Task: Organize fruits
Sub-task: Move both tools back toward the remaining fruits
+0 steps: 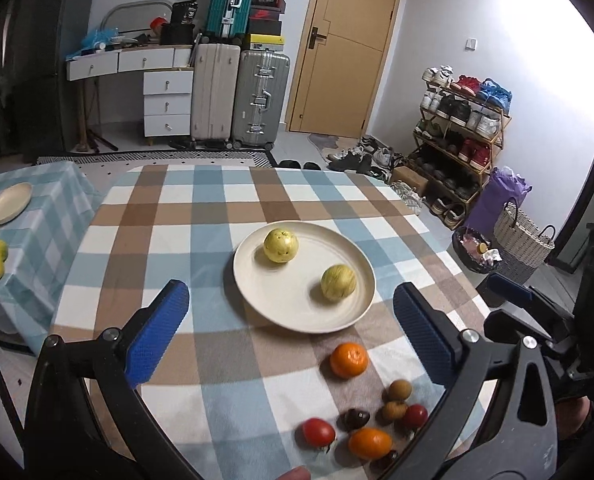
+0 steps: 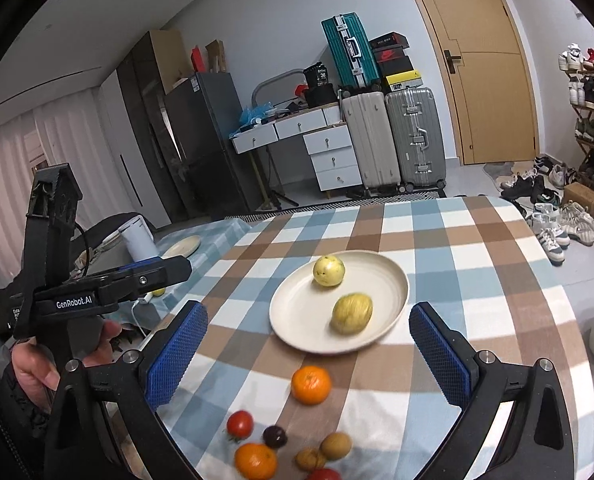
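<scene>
Cream plate (image 1: 303, 312) sits mid-frame on the checked tabletop (image 1: 177, 216), and we note two yellow-green fruits (image 1: 280, 245) resting on it. Below the plate we record a mandarin (image 1: 348, 359), then a loose cluster of tomatoes (image 1: 317, 432), longans (image 1: 399, 390) and a second orange fruit (image 1: 369, 443). Left gripper (image 1: 293, 328) and right gripper (image 2: 307, 356) both stand spread, holding nothing.

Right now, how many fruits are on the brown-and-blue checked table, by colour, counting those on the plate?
Yellow-green fruits, on the plate: 2
Orange fruits: 2
Red fruits: 2
Light brown fruits: 2
Dark fruits: 2, the second half hidden near the bottom edge of the left wrist view
Total: 10
</scene>
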A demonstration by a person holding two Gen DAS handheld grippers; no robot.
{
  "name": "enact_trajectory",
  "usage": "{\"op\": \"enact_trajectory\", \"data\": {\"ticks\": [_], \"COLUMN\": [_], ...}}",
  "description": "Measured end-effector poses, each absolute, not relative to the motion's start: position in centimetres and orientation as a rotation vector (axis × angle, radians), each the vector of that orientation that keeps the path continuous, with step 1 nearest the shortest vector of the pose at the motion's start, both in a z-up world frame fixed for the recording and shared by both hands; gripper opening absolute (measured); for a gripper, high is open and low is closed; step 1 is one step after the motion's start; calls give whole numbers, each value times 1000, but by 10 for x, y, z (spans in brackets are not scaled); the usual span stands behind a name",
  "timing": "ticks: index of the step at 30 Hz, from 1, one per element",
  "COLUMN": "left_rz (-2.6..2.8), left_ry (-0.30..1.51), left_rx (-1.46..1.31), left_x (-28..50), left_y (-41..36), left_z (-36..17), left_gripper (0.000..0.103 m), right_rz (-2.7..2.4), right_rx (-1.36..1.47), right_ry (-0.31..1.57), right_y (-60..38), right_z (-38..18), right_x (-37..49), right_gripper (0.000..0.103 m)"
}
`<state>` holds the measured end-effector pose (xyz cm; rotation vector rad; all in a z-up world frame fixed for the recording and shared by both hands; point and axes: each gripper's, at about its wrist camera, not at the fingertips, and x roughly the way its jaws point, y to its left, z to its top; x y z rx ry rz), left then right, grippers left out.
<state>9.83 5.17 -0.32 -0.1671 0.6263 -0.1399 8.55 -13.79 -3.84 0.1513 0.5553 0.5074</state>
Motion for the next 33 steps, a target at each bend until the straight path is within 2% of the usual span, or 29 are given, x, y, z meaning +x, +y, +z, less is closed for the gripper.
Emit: {"op": "enact_trajectory", "data": {"ticks": [15,33], "left_rz": [-156,-261], "left_ry": [724,914], "left_rx": [-179,-231], "left_x": [57,84], "left_y": [49,36], "left_z": [-58,-151], "left_gripper": [102,102], "right_rz": [473,447], "right_rx": [127,150], "right_ry": [579,676], "right_y": [-132,-140], "right_z": [-57,-102], "right_x": [43,37], "right_gripper": [103,103]}}
